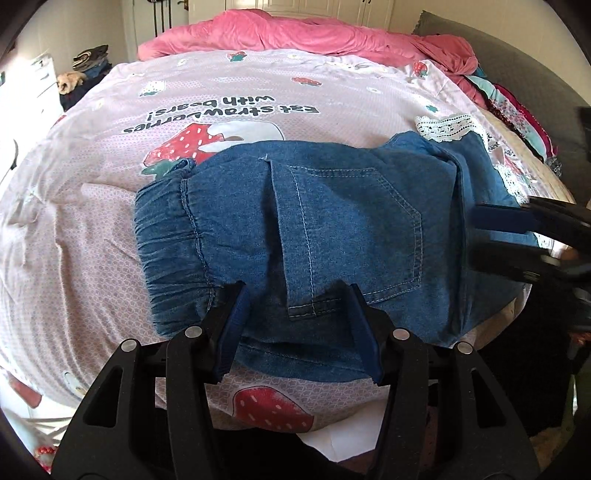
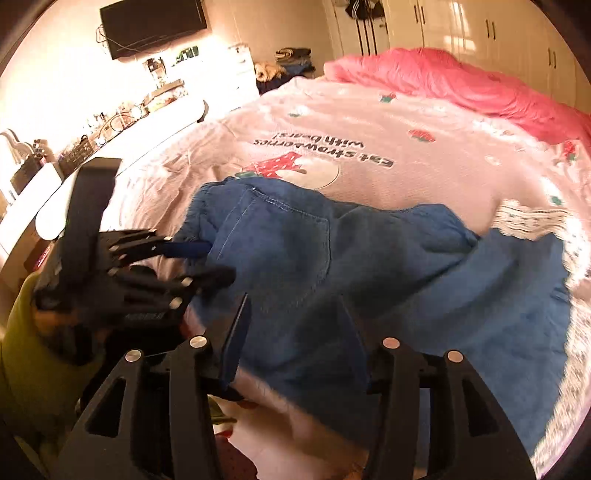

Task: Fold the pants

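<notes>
Blue denim pants (image 1: 332, 229) lie folded on the pink strawberry bedsheet (image 1: 92, 206), elastic waistband at the left, back pocket facing up. My left gripper (image 1: 295, 295) is open, its fingers spread over the near edge of the pants. My right gripper (image 1: 476, 240) comes in from the right, open, at the right side of the pants. In the right wrist view the pants (image 2: 369, 280) spread under the open right gripper (image 2: 295, 306), and the left gripper (image 2: 218, 262) sits open at the waistband end at left.
A pink quilt (image 1: 295, 33) is bunched at the far side of the bed. A pile of coloured clothes (image 1: 517, 107) lies at the right edge. A white dresser with clutter (image 2: 110, 122) and a wall TV (image 2: 151, 26) stand beyond the bed's left side.
</notes>
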`<state>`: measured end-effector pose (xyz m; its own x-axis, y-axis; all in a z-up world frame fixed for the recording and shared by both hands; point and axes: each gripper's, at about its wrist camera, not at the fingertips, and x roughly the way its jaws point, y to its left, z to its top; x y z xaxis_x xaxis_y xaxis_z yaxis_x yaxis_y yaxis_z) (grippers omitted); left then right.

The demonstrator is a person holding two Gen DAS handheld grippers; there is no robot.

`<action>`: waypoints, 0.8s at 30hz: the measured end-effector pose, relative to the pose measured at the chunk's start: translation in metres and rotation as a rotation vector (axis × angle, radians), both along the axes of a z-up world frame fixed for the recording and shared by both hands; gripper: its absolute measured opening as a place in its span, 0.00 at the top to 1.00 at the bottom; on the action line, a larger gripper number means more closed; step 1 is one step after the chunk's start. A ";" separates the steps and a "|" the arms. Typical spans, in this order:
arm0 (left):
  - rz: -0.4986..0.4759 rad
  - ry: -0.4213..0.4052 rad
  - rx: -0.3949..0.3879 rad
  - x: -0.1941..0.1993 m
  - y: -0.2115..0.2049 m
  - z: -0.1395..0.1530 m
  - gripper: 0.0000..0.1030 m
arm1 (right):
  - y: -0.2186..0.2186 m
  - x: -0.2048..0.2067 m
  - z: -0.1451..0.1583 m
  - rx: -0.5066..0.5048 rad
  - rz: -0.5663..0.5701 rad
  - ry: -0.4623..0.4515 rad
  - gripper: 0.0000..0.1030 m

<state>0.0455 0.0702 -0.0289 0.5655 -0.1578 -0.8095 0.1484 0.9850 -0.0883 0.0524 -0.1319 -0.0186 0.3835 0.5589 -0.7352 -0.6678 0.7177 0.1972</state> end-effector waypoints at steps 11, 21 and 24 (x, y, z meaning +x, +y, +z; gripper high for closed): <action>0.019 -0.026 -0.011 -0.003 0.000 0.006 0.55 | -0.019 0.018 -0.025 0.094 -0.104 0.103 0.55; -0.084 -0.134 -0.066 -0.020 -0.044 0.054 0.50 | -0.132 0.013 0.022 0.190 -0.365 -0.015 0.46; -0.156 -0.098 -0.089 -0.012 -0.069 0.047 0.50 | -0.152 0.009 0.024 0.202 -0.418 -0.027 0.46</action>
